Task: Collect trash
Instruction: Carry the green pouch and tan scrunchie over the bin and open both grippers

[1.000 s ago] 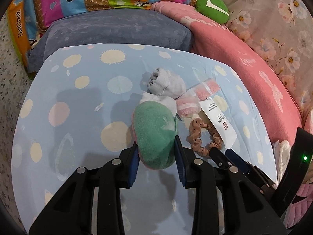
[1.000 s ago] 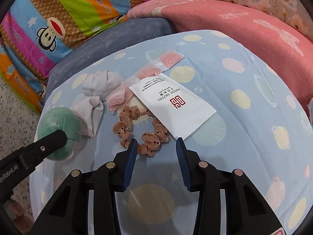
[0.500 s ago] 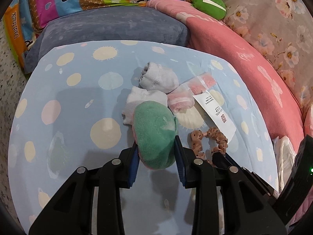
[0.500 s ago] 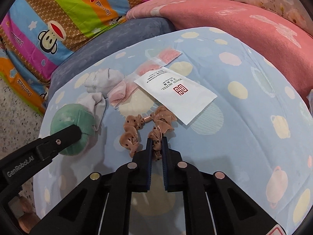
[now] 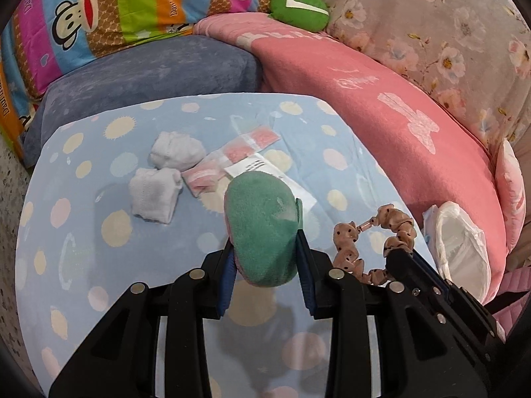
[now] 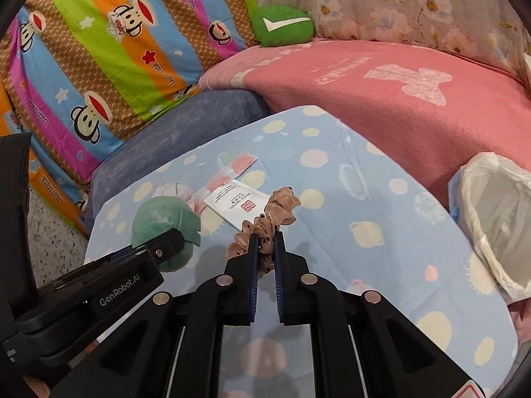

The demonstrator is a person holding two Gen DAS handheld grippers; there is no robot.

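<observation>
My left gripper (image 5: 265, 248) is shut on a green plush toy (image 5: 262, 225) and holds it above the blue dotted sheet (image 5: 99, 232). My right gripper (image 6: 266, 242) is shut on a brown dotted scrunchie (image 6: 272, 212), lifted off the sheet; it also shows in the left wrist view (image 5: 375, 242). A white hotel sachet (image 6: 235, 202), pink plastic packets (image 5: 239, 152) and two balled white socks (image 5: 159, 179) lie on the sheet. A white-lined trash bin (image 6: 494, 219) stands at the right edge.
A pink blanket (image 5: 381, 106) borders the sheet on the right. A grey-blue cushion (image 5: 149, 76) and a striped monkey-print pillow (image 6: 116, 49) lie behind. A green check-mark cushion (image 5: 298, 6) sits at the back.
My right gripper closed on the scrunchie and lifted it off the sheet. Both grippers rose and pulled back, the left still holding the green toy.
</observation>
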